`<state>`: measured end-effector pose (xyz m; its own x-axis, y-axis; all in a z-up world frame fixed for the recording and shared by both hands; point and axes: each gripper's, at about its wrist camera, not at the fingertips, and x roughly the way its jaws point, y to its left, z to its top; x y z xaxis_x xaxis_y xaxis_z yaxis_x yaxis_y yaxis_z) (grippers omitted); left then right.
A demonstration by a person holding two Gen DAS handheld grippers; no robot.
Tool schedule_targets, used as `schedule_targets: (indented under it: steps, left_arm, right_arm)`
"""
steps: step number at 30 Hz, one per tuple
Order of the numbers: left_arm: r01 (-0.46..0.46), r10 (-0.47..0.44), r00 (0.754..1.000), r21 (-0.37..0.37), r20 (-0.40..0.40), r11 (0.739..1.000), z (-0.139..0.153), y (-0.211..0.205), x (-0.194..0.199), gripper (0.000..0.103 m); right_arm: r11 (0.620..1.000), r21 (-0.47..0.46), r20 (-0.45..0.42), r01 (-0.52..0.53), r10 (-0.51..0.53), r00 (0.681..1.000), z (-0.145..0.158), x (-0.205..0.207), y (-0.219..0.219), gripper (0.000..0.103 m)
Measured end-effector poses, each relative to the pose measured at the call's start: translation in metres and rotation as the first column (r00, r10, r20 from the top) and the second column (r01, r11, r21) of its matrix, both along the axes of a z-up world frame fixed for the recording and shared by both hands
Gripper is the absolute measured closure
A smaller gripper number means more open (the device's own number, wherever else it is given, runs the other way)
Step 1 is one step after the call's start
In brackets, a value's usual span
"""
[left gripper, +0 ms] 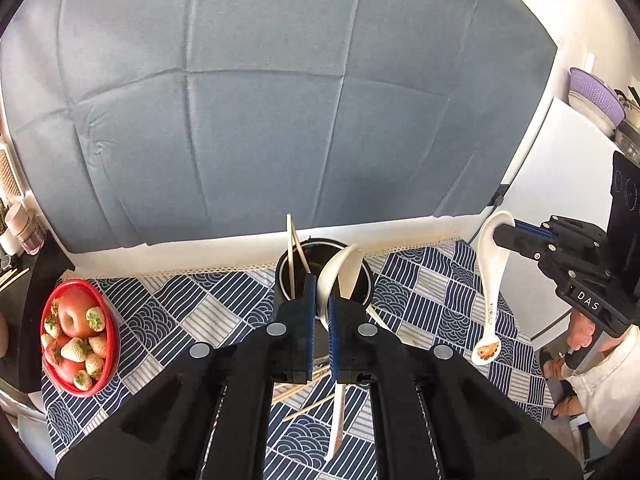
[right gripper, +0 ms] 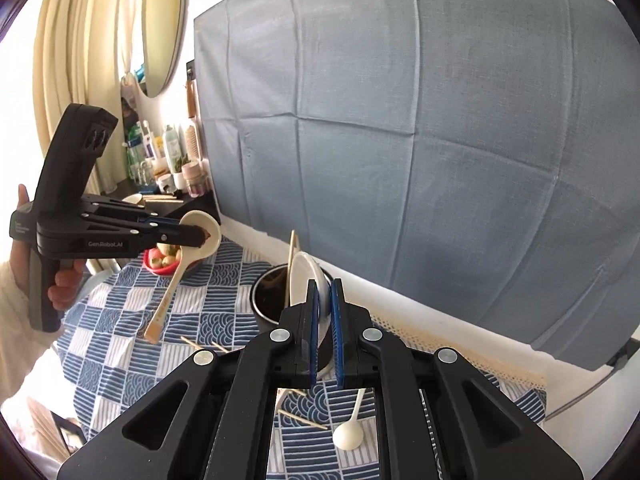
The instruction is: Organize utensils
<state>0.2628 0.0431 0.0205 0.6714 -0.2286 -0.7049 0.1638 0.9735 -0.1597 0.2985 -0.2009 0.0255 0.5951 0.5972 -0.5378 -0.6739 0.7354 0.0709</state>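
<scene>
A black utensil cup (left gripper: 362,280) (right gripper: 266,300) stands on the checked cloth with chopsticks (left gripper: 291,252) in it. My left gripper (left gripper: 322,292) is shut on a cream ceramic spoon (left gripper: 340,268) by its bowl, handle hanging down, just in front of the cup. From the right wrist view that gripper (right gripper: 206,236) holds the spoon (right gripper: 182,264) above the cloth, left of the cup. My right gripper (right gripper: 324,300) is shut on a white ceramic spoon (right gripper: 304,276) beside the cup; it also shows in the left wrist view (left gripper: 494,272), held high at the right.
Loose chopsticks (right gripper: 302,418) (left gripper: 308,404) and another white spoon (right gripper: 350,428) lie on the cloth (left gripper: 200,312) near me. A red bowl of strawberries and an apple (left gripper: 78,326) sits at the left. A blue-grey backdrop (left gripper: 260,100) hangs behind. A cluttered shelf (right gripper: 168,168) is far left.
</scene>
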Motion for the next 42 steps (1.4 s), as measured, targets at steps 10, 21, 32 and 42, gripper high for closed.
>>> schedule_targets:
  steps: [10, 21, 32, 42]
  left_arm:
    - [0.012, -0.008, 0.998, -0.061, 0.067, 0.998, 0.005, 0.002, 0.045, 0.097]
    - [0.040, -0.022, 0.990, -0.133, 0.137, 0.990, -0.004, 0.009, 0.074, 0.097]
    - [0.062, -0.039, 0.988, -0.153, 0.153, 0.986, -0.019, 0.012, 0.103, 0.097]
    - [0.044, -0.020, 0.992, -0.197, 0.123, 0.979, -0.046, 0.023, 0.107, 0.097]
  right_arm:
    - [0.999, 0.052, 0.025, -0.015, 0.014, 1.000, 0.016, 0.033, 0.008, 0.097]
    - [0.995, 0.095, -0.042, -0.027, 0.031, 0.999, 0.004, 0.081, 0.038, 0.097]
    - [0.996, 0.088, -0.072, -0.027, 0.033, 0.997, -0.019, 0.110, 0.064, 0.097]
    - [0.996, 0.084, -0.074, 0.012, -0.006, 0.997, -0.046, 0.121, 0.077, 0.097]
